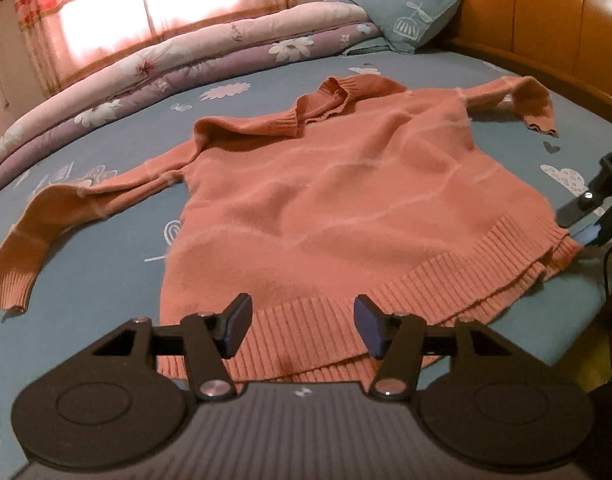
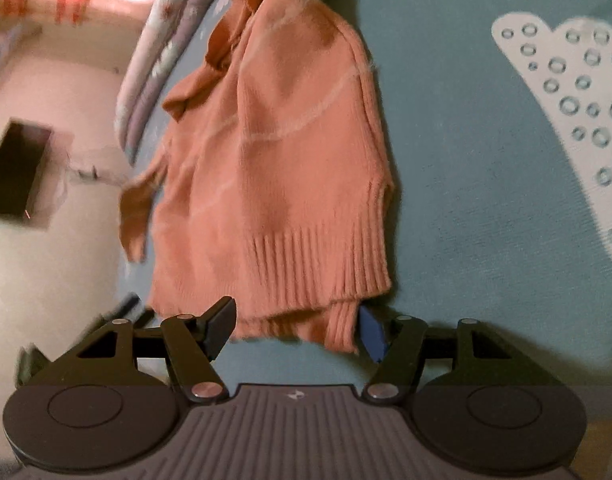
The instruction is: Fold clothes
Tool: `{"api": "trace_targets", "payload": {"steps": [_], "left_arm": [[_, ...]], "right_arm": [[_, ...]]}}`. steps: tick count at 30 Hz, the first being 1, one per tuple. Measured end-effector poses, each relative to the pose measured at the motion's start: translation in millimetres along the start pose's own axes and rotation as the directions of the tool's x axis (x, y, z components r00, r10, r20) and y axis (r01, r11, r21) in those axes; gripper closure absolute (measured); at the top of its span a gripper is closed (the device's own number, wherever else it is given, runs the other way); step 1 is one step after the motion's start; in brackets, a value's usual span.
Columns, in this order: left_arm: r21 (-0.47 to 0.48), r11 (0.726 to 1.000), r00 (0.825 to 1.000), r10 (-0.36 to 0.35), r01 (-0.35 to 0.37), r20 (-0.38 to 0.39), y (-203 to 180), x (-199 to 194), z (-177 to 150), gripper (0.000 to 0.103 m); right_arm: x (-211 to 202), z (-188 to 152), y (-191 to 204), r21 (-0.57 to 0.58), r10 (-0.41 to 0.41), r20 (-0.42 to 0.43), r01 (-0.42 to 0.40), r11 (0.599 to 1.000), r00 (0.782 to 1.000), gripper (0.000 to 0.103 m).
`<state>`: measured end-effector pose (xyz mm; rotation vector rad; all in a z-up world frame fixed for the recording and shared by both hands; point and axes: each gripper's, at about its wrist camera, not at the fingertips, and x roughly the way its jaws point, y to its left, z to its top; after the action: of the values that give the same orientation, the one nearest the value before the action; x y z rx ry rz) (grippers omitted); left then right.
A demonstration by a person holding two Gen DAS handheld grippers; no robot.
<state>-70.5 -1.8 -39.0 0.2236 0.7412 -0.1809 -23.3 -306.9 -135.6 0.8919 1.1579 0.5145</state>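
Two sleeves and a ribbed hem are what matter on the bed (image 1: 446, 68) now. At the left, one long sleeve (image 1: 34, 240) of the orange sweater (image 1: 326, 200) trails out toward the bed's left edge, its cuff lying flat on the blue sheet. The sweater's body lies spread in the middle, collar toward the pillow (image 1: 406, 12) at the headboard end, hem toward the near edge. The left gripper (image 1: 302, 326) hovers over the hem (image 1: 306, 332) with its jaws about half apart and nothing pinched between them. Further right, the right gripper (image 2: 296, 330) stands with jaws parted wide at the hem's right corner (image 2: 338, 320); the ribbing lies between the pads but they do not seem to press on it. The other sleeve (image 1: 526, 100) bends back near the bed's right edge. To fold cleanly, I would pinch both layers of ribbing at the corner, keep the two grips level, and draw the fabric taut first.
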Motion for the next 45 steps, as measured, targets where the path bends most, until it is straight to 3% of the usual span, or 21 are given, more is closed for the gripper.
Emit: {"api": "trace_targets", "payload": {"steps": [2, 4, 8, 9, 10, 11, 13, 15, 19, 23, 26, 29, 31, 33, 37, 41, 43, 44, 45], "left_arm": [[-0.003, 1.0, 1.0, -0.002, 0.003, 0.007, -1.7, -3.4, 0.0, 0.046], [0.0, 1.0, 1.0, -0.009, 0.009, 0.015, -3.2, -7.5, -1.0, 0.044], [0.039, 0.999, 1.0, -0.025, 0.025, 0.002, -6.9, -8.3, -8.7, 0.041], [0.046, 0.999, 1.0, -0.027, 0.028, -0.007, -8.0, -6.1, -10.4, 0.041], [0.049, 0.998, 0.999, -0.031, 0.032, -0.017, -9.0, -3.3, -12.0, 0.041], [0.051, 0.998, 0.999, -0.032, 0.034, -0.029, -10.3, -0.1, -13.2, 0.041], [0.066, 0.997, 0.999, -0.024, 0.027, -0.047, -14.9, 4.3, -14.7, 0.041], [0.085, 0.996, 0.998, -0.016, 0.021, -0.06, -19.6, 7.5, -16.1, 0.041], [0.118, 0.993, 0.997, -0.006, 0.016, -0.079, -23.6, 9.4, -19.8, 0.041], [0.115, 0.993, 0.995, 0.011, 0.0, -0.094, -20.7, 11.2, -21.5, 0.041], [0.104, 0.994, 0.995, 0.031, -0.021, -0.096, -18.5, 9.2, -21.9, 0.041], [0.08, 0.996, 0.995, 0.036, -0.028, -0.096, -14.5, 6.8, -23.0, 0.041], [0.062, 0.997, 0.994, 0.04, -0.034, -0.098, -12.4, 6.4, -23.3, 0.041], [0.045, 0.998, 0.994, 0.05, -0.046, -0.099, -10.7, 6.7, -22.2, 0.041], [0.027, 0.998, 0.993, 0.064, -0.062, -0.095, -9.1, 5.7, -18.5, 0.041], [0.001, 0.996, 0.991, 0.085, -0.085, -0.099, -5.1, 3.7, -19.8, 0.041], [-0.017, 0.995, 0.989, 0.099, -0.102, -0.105, -1.8, 2.6, -22.2, 0.041], [-0.027, 0.994, 0.989, 0.105, -0.108, -0.109, 0.0, 2.2, -23.8, 0.041], [-0.036, 0.993, 0.988, 0.107, -0.112, -0.113, 1.9, 2.0, -25.1, 0.041]], "right_arm": [[4.8, -3.1, 2.1, 0.017, 0.015, 0.033, -0.015, 1.0, 0.999, 0.038], [5.8, -6.6, 9.8, -0.027, -0.039, 0.031, 0.04, 0.999, 0.999, 0.061], [-1.3, -16.2, 17.9, -0.118, -0.038, 0.0, 0.037, 0.992, 0.999, 0.061], [-2.2, -17.8, 19.8, -0.134, -0.053, 0.016, 0.054, 0.99, 0.998, 0.065], [-0.7, -18.3, 21.4, -0.138, -0.082, 0.028, 0.085, 0.987, 0.996, 0.082], [1.4, -18.5, 22.9, -0.138, -0.114, 0.038, 0.118, 0.983, 0.993, 0.089], [4.2, -19.8, 24.5, -0.128, -0.146, 0.044, 0.151, 0.98, 0.988, 0.092], [-0.1, -24.3, 35.7, -0.192, -0.198, 0.054, 0.205, 0.96, 0.979, 0.094], [-34.5, -26.6, 38.6, -0.213, -0.316, 0.134, 0.339, 0.916, 0.939, 0.095], [-51.9, -20.9, 26.0, -0.212, -0.266, 0.087, 0.279, 0.937, 0.96, 0.094], [-44.8, -15.7, 29.5, -0.242, -0.33, 0.061, 0.335, 0.911, 0.942, 0.083], [-50.4, -3.3, 35.3, -0.25, -0.388, 0.144, 0.413, 0.876, 0.91, 0.074], [-56.3, 10.7, 37.1, -0.265, -0.382, 0.213, 0.429, 0.864, 0.9, 0.053], [-55.4, 26.2, 43.7, -0.306, -0.369, 0.284, 0.449, 0.84, 0.885, 0.042], [-24.3, 75.7, 48.5, -0.38, -0.31, 0.317, 0.419, 0.825, 0.896, 0.042], [27.8, 126.8, 48.1, -0.39, -0.34, 0.297, 0.439, 0.81, 0.892, 0.042], [38.5, 129.4, 47.6, -0.378, -0.359, 0.287, 0.449, 0.809, 0.888, 0.04], [41.2, 125.1, 50.8, -0.387, -0.362, 0.272, 0.446, 0.807, 0.892, 0.042], [44.0, 120.3, 54.2, -0.396, -0.366, 0.25, 0.44, 0.806, 0.896, 0.058]]}}
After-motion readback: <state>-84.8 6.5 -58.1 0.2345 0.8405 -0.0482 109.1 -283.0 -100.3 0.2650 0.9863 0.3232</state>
